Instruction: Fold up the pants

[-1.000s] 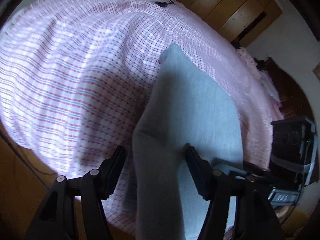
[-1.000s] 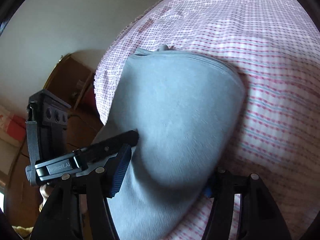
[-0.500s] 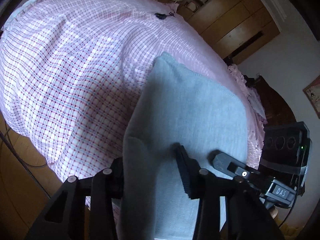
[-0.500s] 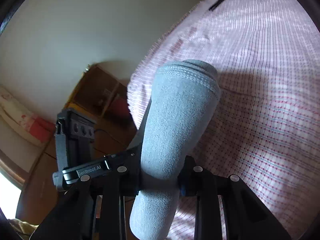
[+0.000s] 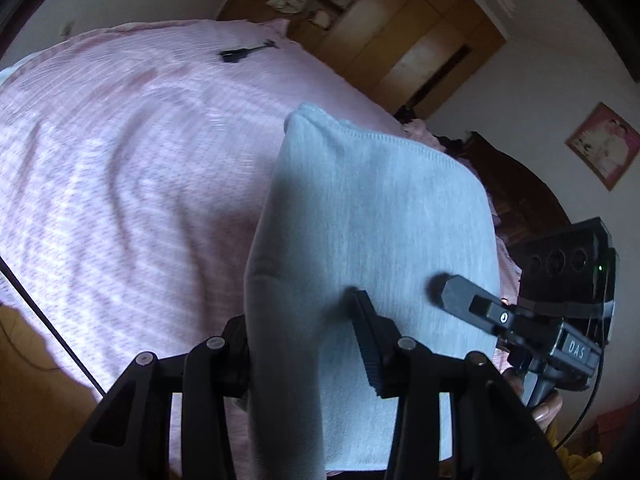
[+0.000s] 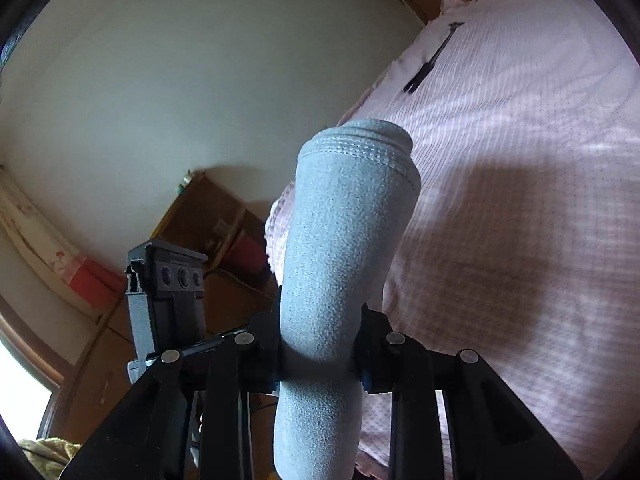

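The light grey pants [image 5: 372, 216] hang lifted above the pink checked bed [image 5: 120, 168], stretched between both grippers. My left gripper [image 5: 304, 344] is shut on a bunched fold at the pants' left edge. The other gripper's finger [image 5: 464, 296] shows at the right, pressed on the cloth. In the right wrist view my right gripper [image 6: 320, 352] is shut on a thick roll of the grey pants [image 6: 344, 240], whose stitched hem stands up above the pads. The left gripper's camera block [image 6: 168, 288] is at the lower left.
The bed's pink checked sheet [image 6: 520, 200] spreads to the right. A small black object [image 5: 240, 53] lies on the bed far back. Wooden wardrobes [image 5: 400, 32] stand behind the bed, and a wooden cabinet [image 6: 216, 224] stands by the wall.
Both grippers closed on the pants and lifted them off the bed. The cloth now hangs bunched and clear of the sheet, and the bed looks farther below.
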Available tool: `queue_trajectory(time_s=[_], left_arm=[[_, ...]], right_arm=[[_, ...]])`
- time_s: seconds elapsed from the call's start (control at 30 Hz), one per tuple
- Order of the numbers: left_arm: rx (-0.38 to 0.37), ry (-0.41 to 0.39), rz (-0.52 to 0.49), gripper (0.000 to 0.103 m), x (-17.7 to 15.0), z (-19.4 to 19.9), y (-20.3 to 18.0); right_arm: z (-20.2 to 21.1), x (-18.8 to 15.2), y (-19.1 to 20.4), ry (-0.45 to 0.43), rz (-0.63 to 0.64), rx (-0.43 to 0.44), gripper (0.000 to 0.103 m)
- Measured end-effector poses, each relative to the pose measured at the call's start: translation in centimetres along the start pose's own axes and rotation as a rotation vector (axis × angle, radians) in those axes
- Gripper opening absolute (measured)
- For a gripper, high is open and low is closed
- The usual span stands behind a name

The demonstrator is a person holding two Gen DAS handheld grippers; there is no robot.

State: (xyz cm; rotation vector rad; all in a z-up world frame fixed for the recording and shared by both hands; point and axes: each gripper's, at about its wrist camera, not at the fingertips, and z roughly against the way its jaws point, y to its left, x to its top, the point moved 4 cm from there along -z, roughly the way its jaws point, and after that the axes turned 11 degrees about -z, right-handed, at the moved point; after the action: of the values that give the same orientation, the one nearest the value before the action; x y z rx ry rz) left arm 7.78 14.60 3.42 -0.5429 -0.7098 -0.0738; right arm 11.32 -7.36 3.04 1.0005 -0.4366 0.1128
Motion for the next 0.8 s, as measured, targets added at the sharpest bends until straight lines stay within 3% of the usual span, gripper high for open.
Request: queue_trajectory(time_s=[0.37,0.8], left_arm=[[-0.071,0.031,-0.145,0.043,4.2,-5.6,-8.3],[-0.065,0.138,-0.235,0.043,9.0,-18.4,-13.9]], right_arm=[[7.1,6.3,-4.3,-0.031,0.005,-0.048,0.020],[9.9,12.4,-14.0,-0.027,-0.077,-0.141,0.020]])
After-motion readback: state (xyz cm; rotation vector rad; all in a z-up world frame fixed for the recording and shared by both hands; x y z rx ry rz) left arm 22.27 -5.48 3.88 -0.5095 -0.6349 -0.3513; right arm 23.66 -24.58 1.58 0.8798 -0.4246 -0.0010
